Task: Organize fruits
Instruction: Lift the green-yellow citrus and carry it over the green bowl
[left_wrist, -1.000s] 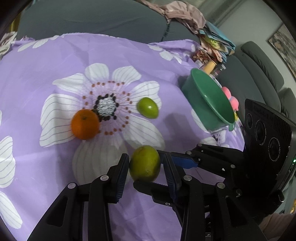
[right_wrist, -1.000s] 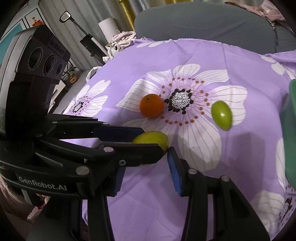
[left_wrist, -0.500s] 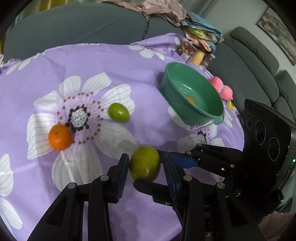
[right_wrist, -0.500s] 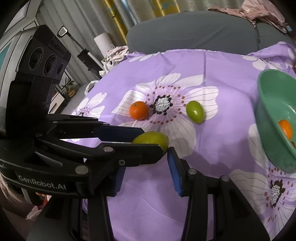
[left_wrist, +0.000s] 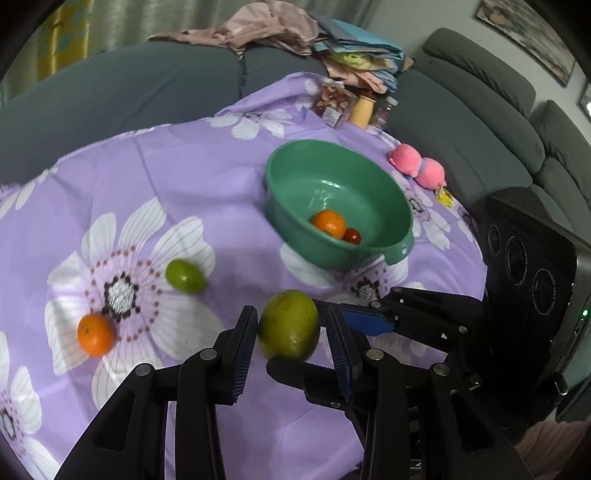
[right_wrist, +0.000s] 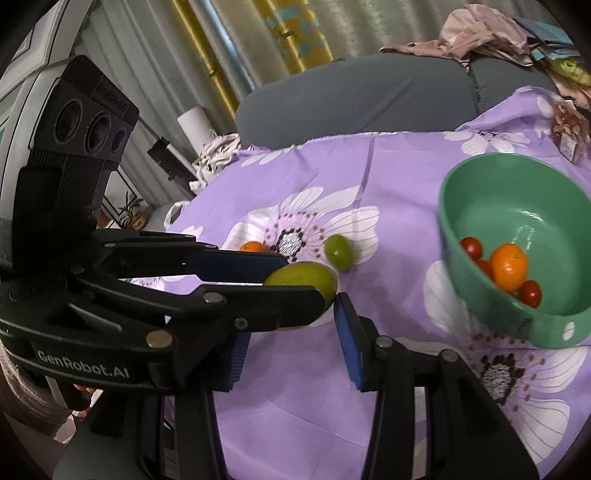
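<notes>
My left gripper (left_wrist: 290, 328) is shut on a large yellow-green fruit (left_wrist: 289, 325), held above the purple flowered cloth (left_wrist: 207, 173); it also shows in the right wrist view (right_wrist: 306, 277). A small green fruit (left_wrist: 184, 276) and an orange (left_wrist: 95, 335) lie on the cloth to the left. A green bowl (left_wrist: 369, 177) stands ahead to the right and holds an orange (left_wrist: 328, 222) and small red tomatoes (right_wrist: 471, 248). My right gripper (right_wrist: 291, 343) is open and empty, just beside the left gripper.
A pink plush toy (left_wrist: 417, 167) lies right of the bowl. Snack packets and a bottle (left_wrist: 362, 109) stand at the cloth's far edge. Grey sofas (left_wrist: 480, 122) surround the table, with piled clothes (left_wrist: 280, 29) on the back one.
Both grippers have risen and swung right toward the bowl, with the large fruit still held in the left one. The bowl's inside and its fruit have come into view.
</notes>
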